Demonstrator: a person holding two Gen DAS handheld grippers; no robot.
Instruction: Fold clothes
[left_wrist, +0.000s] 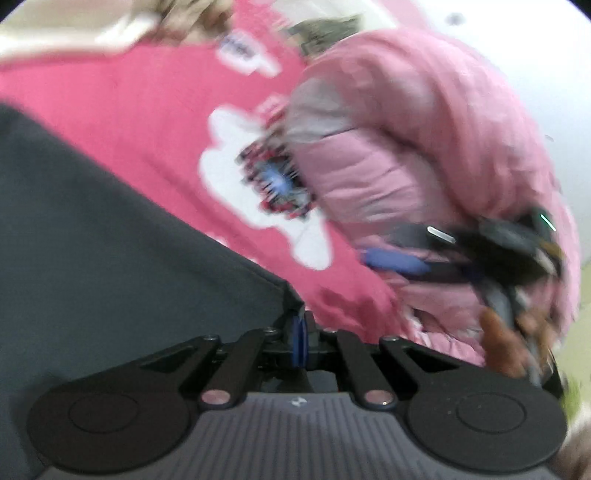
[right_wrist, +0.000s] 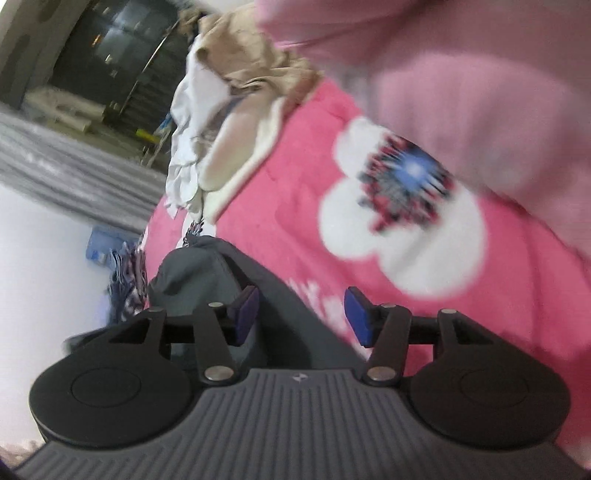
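Pinching a corner of the dark grey garment (left_wrist: 110, 240), the left gripper (left_wrist: 301, 332) is clenched on cloth above the pink blanket (left_wrist: 147, 110); the right gripper (right_wrist: 301, 317) is spread, empty. The edge should be kept taut while the free corner is sought.

The left gripper (left_wrist: 301, 332) sits at the bottom centre of its own view, jaws pressed together so the blue pads (left_wrist: 298, 341) meet, pinching the corner of a dark grey cloth (left_wrist: 110, 221) that spreads up to the left of the frame. At the right of that view the other gripper appears blurred in front of a pink quilted sleeve (left_wrist: 424, 129). The right gripper (right_wrist: 301, 317) fills the lower part of its view with jaws spread wide, one blue pad (right_wrist: 358, 317) on each side of the centre, nothing between them.
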